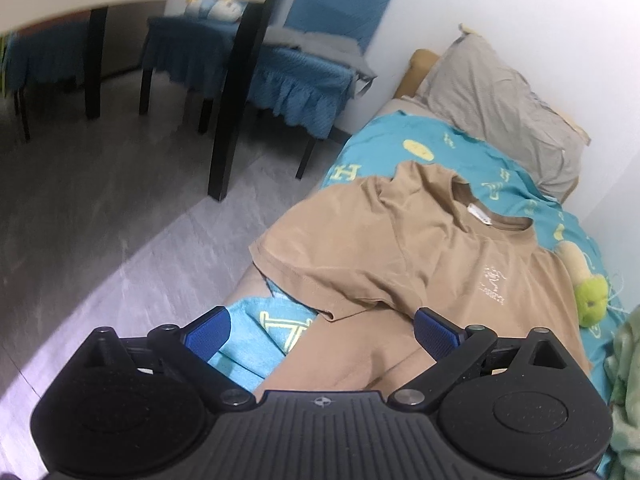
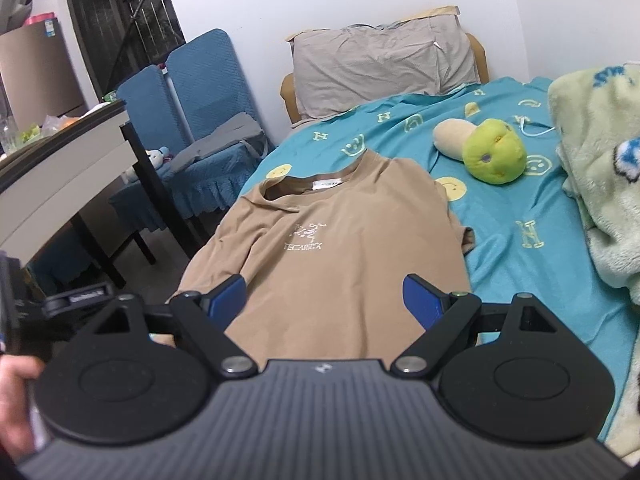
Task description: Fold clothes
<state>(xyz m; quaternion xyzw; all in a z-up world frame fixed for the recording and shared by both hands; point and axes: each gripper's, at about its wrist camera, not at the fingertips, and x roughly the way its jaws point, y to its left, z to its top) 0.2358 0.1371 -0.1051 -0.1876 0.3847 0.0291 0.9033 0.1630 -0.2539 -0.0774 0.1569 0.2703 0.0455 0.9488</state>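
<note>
A tan T-shirt (image 1: 400,252) (image 2: 340,240) lies front up on a teal bedsheet (image 1: 472,152) (image 2: 520,216), collar toward the pillow, with a pale logo on the chest. Its left sleeve hangs over the bed's edge and is rumpled. My left gripper (image 1: 322,330) hovers open above the shirt's lower left part, blue pads wide apart. My right gripper (image 2: 324,298) is open too, held over the shirt's lower middle. Neither holds cloth.
A grey pillow (image 2: 380,68) leans at the head of the bed. A green and beige plush toy (image 2: 488,152) lies right of the shirt, a fluffy pale green blanket (image 2: 600,184) farther right. Left of the bed stand a table (image 2: 60,168) and blue-covered chairs (image 1: 296,80). A hand (image 2: 16,404) shows at lower left.
</note>
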